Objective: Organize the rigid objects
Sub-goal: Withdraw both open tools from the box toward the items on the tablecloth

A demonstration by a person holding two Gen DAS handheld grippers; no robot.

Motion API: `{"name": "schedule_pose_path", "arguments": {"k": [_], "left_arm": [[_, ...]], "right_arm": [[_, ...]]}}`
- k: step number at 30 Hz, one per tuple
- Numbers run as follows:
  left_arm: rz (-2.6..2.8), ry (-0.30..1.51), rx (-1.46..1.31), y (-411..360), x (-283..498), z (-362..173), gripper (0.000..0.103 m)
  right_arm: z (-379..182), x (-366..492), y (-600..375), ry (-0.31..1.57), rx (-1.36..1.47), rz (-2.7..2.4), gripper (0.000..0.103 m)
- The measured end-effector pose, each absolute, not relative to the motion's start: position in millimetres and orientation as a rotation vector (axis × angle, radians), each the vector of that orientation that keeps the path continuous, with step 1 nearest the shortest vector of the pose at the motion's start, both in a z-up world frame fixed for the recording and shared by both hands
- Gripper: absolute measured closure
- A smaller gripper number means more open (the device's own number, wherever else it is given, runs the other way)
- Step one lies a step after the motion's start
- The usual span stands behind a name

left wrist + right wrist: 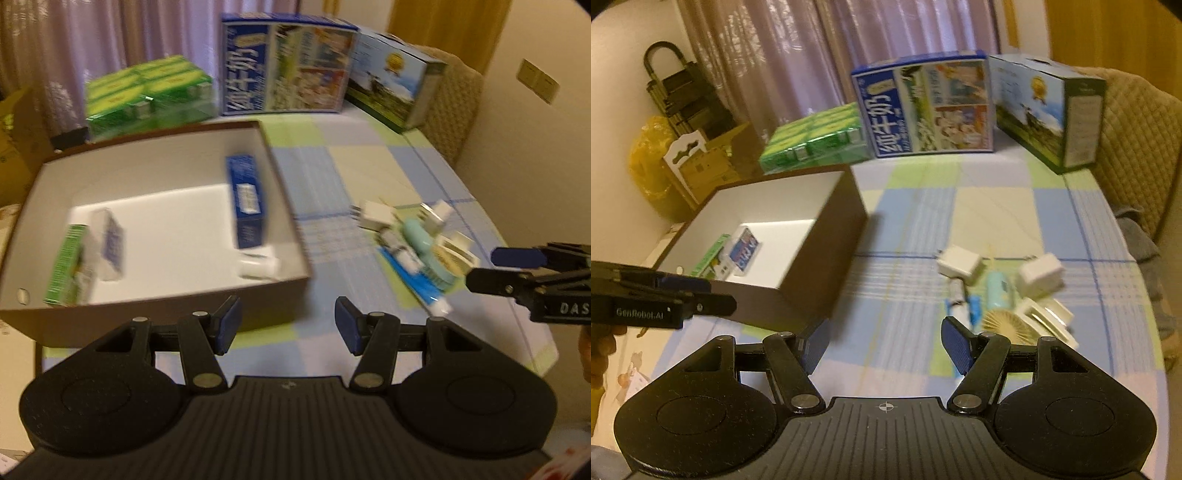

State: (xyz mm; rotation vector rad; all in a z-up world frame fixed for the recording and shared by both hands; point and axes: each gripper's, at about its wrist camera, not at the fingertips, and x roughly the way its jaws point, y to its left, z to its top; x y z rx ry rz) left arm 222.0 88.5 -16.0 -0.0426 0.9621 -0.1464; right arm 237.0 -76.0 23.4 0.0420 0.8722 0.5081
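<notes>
Two empty claws over the checked table [369, 162]
Left claw [288, 326] and right claw [884, 345] both gape half-wide, gripping nothing; brown box [207, 310] near the table's left edge holds cartons.

My gripper: right gripper [884, 341], jaws apart, nothing between them, over the checked tablecloth [997, 206].
Other gripper: left gripper [713, 299] enters at my left edge, by the brown box [827, 240].
In box: green carton [711, 256], blue-and-white packet [746, 251].
Ahead right: white chargers [960, 264], small fan [997, 321], blurred clutter.
Far edge: milk cartons [927, 105].
</notes>
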Motion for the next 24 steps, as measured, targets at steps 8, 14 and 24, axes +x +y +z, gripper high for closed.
{"name": "schedule_pose_path", "arguments": {"k": [8,14,24], "left_arm": [[-0.244,1.001,-0.039,29,225,-32,0.052],[-0.256,1.030,-0.036,-2,234,-45,0.052],[-0.236,1.064,-0.065,-35,249,-65,0.052]], "right_arm": [[15,241,-126,0.903,0.068,0.440,0.039],[9,248,-158,0.916,0.087,0.405,0.039],[-9,271,-200,0.934,0.046,0.391,0.039]]}}
